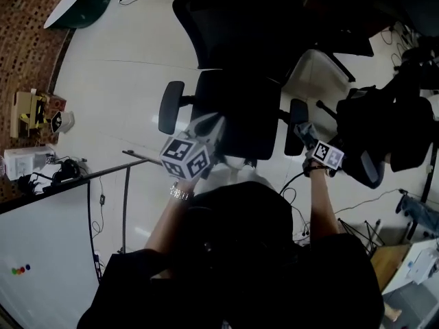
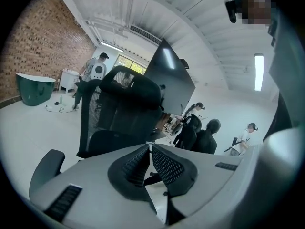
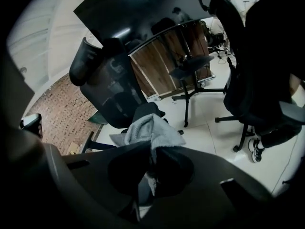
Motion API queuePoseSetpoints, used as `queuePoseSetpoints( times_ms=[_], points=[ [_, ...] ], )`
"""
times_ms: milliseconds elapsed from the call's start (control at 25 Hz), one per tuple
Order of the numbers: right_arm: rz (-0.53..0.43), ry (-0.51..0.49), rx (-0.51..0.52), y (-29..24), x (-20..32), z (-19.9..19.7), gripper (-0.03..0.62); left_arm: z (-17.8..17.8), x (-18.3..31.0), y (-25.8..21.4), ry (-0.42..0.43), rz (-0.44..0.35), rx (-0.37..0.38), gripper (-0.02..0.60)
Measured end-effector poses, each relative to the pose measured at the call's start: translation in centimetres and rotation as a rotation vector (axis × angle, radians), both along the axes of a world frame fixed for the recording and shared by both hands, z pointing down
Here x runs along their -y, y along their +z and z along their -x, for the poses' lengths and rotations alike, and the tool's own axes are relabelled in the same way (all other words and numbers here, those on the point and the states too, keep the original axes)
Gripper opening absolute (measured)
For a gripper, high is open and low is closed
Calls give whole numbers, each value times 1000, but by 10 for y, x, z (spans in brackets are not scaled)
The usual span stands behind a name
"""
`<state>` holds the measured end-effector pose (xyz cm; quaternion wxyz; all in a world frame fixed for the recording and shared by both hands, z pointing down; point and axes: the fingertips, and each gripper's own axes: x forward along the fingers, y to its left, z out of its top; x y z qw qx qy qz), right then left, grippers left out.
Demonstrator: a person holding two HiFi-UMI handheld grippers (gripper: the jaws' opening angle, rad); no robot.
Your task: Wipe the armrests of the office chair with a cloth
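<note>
The black office chair (image 1: 236, 112) stands in front of me, with its left armrest (image 1: 171, 106) and right armrest (image 1: 298, 116) both in the head view. A grey cloth (image 3: 151, 128) is bunched up and pinched in my right gripper (image 3: 151, 149). That right gripper (image 1: 304, 133) sits just at the near end of the right armrest. My left gripper (image 1: 210, 124) hovers over the seat's near left edge, to the right of the left armrest (image 2: 46, 165). The left gripper (image 2: 150, 146) is shut with nothing in it.
A second black chair (image 1: 381, 132) stands close on the right. At lower left are a white desk (image 1: 41, 252) and its metal frame (image 1: 125, 184). Boxes (image 1: 34, 112) and cables lie on the floor at left. People stand far off in the room.
</note>
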<state>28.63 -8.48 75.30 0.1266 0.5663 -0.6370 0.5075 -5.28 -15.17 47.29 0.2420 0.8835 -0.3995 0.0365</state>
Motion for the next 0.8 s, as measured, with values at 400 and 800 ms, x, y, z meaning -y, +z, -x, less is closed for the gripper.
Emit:
queuePoseSetpoints(
  times_ms=[400,800],
  points=[
    [16,5,79,-2,-79,71,15,-41,-6,-3,158,7,-42,12],
    [-235,-312,-31,-107,-6,205,15,-35,-31,-7,254,8,-29,12]
  ],
)
